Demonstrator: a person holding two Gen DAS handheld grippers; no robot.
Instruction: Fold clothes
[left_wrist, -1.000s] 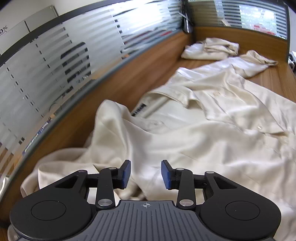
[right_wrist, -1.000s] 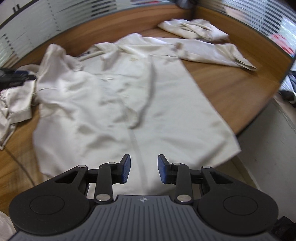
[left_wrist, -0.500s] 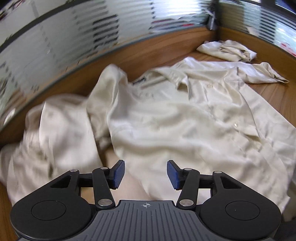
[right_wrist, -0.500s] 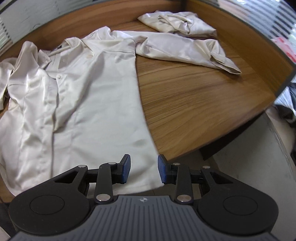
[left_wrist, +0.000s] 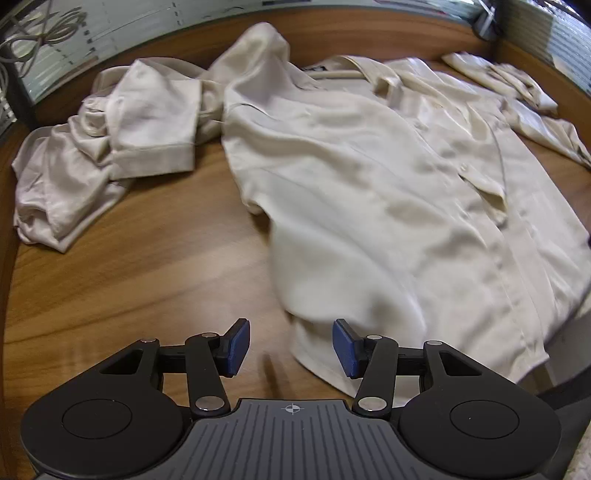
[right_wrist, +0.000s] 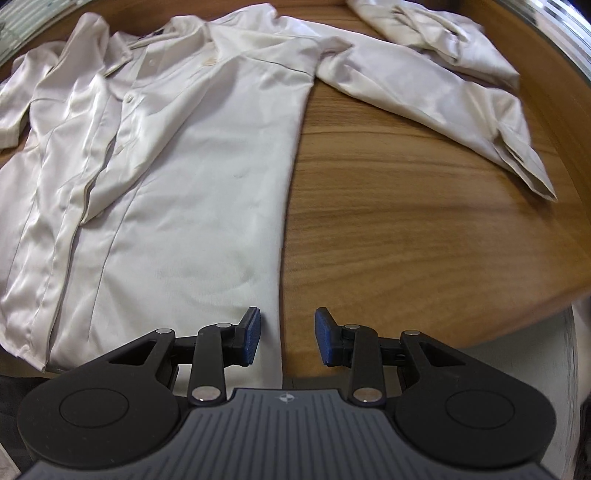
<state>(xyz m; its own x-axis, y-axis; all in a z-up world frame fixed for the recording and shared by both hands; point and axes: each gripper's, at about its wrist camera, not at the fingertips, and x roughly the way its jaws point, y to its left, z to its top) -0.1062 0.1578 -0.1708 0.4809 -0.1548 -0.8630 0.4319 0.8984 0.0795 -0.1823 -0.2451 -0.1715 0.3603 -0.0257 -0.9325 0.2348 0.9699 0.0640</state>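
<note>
I have the cream shirt (right_wrist: 192, 177) lying face up on the table (right_wrist: 424, 229), its long axis running from the collar (right_wrist: 155, 40) at about eleven o'clock in the right view down to the hem right in front of my two tools. The relation I care about is at the hem: the right hand-held gripper (right_wrist: 287, 335) hangs over the shirt's right side edge, with that edge passing between the blue pads; the left pad is over cloth, the right over bare wood. Its jaws stand partly apart and grip nothing. The left hand-held gripper (left_wrist: 291, 346) sits over the opposite bottom corner, the cloth lying from twelve to three o'clock of it, and only the rumpled corner reaches into the gap. Its jaws are apart too, holding nothing. Each tool is nearest its own corner, so I judge a two-handed pick of the hem is what comes up. The right sleeve (right_wrist: 443, 107) stretches out toward two o'clock, beside a second bundled garment (right_wrist: 436, 37); the left sleeve (left_wrist: 122, 122) is crumpled at ten o'clock in the left view. Compared with a second ago, both tools now look at the hem rather than the chest and collar, and the left jaws are wider.
</note>
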